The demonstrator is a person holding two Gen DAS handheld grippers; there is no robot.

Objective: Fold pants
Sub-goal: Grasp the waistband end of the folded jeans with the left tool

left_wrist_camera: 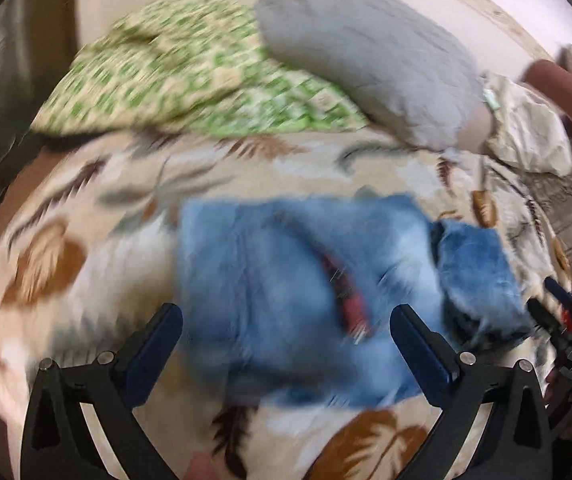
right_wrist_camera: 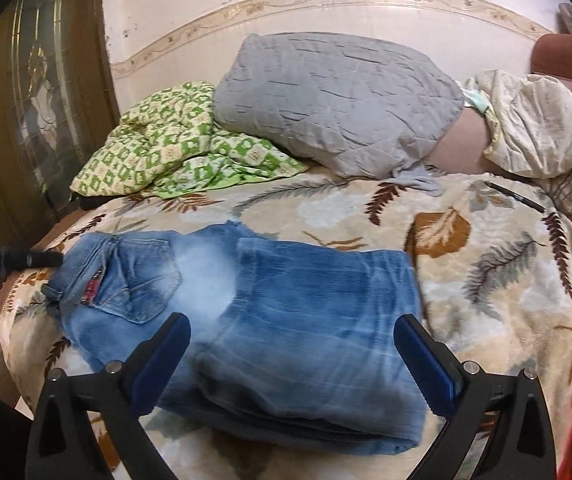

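Right gripper (right_wrist_camera: 291, 350) fingers spread wide, empty, hovering over folded jeans (right_wrist_camera: 286, 320) at 6 o'clock on leaf-print blanket (right_wrist_camera: 485, 280). Left gripper (left_wrist_camera: 286, 340) fingers likewise apart, gripping nothing; view motion-blurred. Jeans lie doubled, waistband and back pocket (right_wrist_camera: 142, 280) at 9 o'clock. Judgement: next fold needs both grippers pinching all layers at one end, edges aligned, laid flat. Grey pillow (right_wrist_camera: 333, 100) at 12 o'clock, well apart.

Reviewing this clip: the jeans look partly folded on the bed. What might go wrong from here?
1. Both hand-held grippers, left and right, are open, so nothing holds the folded jeans; the top layer may slide.
2. The leaf-print blanket is soft and could get pinched along with the denim.
3. The left wrist view is motion-blurred, so a grasp from that side may miss the edge.
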